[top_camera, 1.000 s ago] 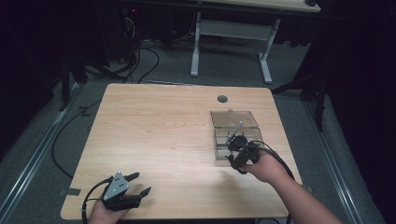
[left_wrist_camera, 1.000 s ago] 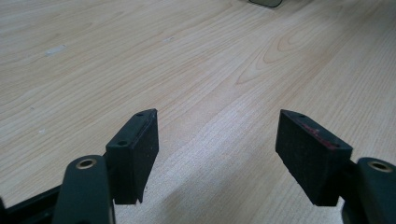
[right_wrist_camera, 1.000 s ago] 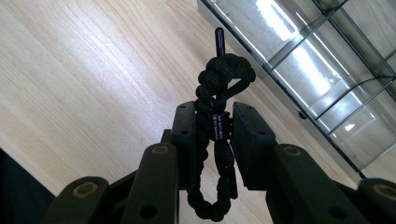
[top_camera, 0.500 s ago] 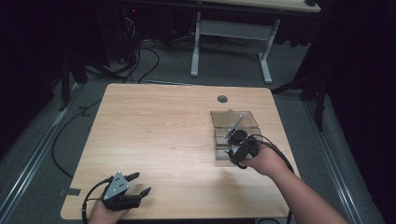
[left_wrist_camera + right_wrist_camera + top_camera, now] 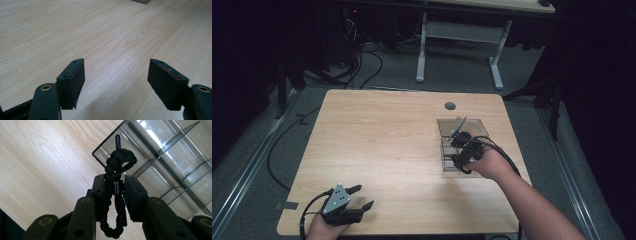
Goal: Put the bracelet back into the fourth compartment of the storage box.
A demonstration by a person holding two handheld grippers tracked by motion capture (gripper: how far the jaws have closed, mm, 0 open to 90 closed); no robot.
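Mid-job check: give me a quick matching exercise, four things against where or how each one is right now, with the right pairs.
Things
1. black braided bracelet
2. clear acrylic organizer
3. left gripper
4. round grommet hole

States
A. open, nothing between the jaws
B. clamped between the right gripper's jaws
C. in the table top near the far edge
D. standing on the table's right side

Pairs: 1-B, 2-D, 3-A, 4-C

Both grippers are black. The left gripper carries a grey three-cornered plate on top, and a black cable leaves it toward 7 o'clock. Its fingers have flat square pads and brass-coloured rivets. Forearms are bare, without sleeves.
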